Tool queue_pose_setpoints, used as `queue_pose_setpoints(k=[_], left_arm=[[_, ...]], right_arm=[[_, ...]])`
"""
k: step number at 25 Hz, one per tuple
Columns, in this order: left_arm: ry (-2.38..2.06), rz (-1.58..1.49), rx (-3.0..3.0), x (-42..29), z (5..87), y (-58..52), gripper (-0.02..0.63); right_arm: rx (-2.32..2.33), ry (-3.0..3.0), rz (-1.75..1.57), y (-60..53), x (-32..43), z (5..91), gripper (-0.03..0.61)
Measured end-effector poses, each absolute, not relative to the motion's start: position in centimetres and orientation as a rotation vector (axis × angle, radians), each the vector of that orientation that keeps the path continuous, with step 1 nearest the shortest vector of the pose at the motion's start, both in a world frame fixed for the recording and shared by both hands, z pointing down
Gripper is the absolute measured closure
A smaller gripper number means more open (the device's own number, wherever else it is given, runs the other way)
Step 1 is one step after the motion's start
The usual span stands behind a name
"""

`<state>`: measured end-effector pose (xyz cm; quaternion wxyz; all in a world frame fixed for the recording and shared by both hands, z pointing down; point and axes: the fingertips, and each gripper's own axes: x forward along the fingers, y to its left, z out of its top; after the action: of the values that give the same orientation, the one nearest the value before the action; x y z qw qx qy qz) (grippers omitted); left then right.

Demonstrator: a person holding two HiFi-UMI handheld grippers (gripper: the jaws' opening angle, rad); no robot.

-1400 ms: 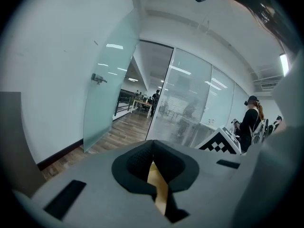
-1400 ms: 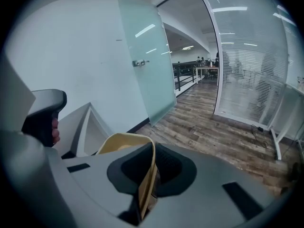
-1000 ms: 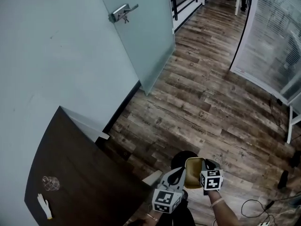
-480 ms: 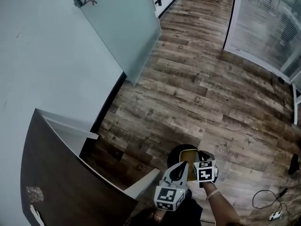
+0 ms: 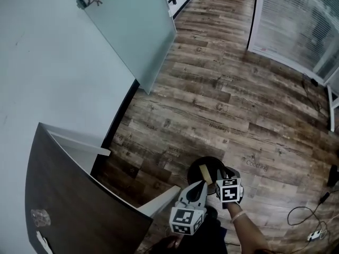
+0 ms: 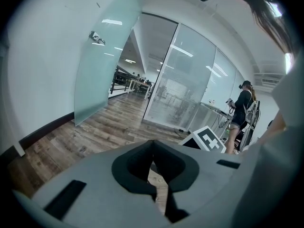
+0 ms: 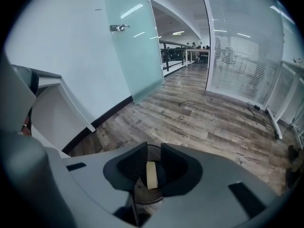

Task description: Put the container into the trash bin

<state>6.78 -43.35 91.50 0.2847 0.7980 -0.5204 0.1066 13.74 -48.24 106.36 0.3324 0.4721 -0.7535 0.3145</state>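
My right tongs [image 5: 217, 178] hang over the trash bin [image 5: 211, 158] at the lower middle of the head view, and their 2 jaws are opening. The container [image 5: 204, 172] stands on edge between them, already down inside the bin's mouth, and I judge the pads no longer press on it. My left tongs [image 5: 200, 190], just left of the right pair, have their jaws closed together on nothing. The container looks to me like a light, thin-walled box, easy to dent. 1 gentle pinch on a side wall near the rim should carry it, though the smooth wall could slip.
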Motion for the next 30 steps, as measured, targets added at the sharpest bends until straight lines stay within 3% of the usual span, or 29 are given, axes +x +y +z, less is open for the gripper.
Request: queue_pose_setpoints(k=[20, 30], left_arm=[[-1.412, 0.182, 2.305, 7.8, 60.2, -40.8, 0.595], [-1.398, 0.174, 2.381, 6.3, 51.0, -36.6, 0.595]], right_arm=[[1.406, -2.118, 0.733, -43.8, 15.6, 71.9, 0.529], [1.522, -2.212, 0.618, -38.6, 15.3, 59.3, 0.535]])
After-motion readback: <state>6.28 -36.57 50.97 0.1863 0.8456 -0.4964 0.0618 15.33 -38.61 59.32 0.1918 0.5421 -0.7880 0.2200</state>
